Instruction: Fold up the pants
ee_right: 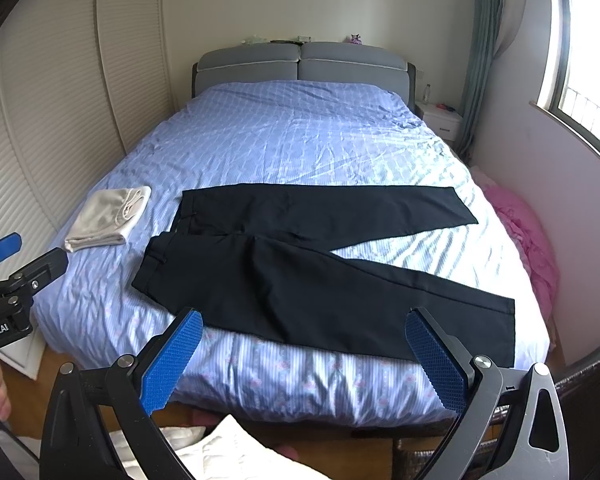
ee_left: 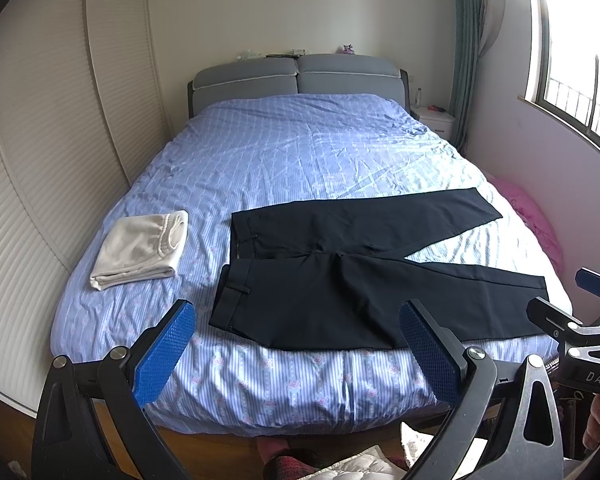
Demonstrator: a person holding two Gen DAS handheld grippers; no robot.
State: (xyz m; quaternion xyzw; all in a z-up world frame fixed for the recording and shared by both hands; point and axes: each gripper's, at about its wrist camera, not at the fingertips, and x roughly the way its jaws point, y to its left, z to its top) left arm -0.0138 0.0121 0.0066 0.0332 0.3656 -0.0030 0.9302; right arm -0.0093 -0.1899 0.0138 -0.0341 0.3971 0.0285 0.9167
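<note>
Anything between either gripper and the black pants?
Nothing visible. The left gripper and right gripper are open above the bed's near edge, black pants spread flat just ahead. Folded white garment lies apart, to their left.

Dark pants (ee_right: 312, 268) lie spread flat on the blue bed (ee_right: 300, 140), just ahead of the wide-open right gripper (ee_right: 304, 356). Folded white cloth (ee_right: 108, 216) sits ahead-left.

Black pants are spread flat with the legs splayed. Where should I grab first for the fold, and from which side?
Likely the black pants at the near leg's hem with the right gripper, coming in from the foot edge of the bed. That hem hangs near the edge, so a finger may slip under. The left gripper could take the near waistband corner.
</note>
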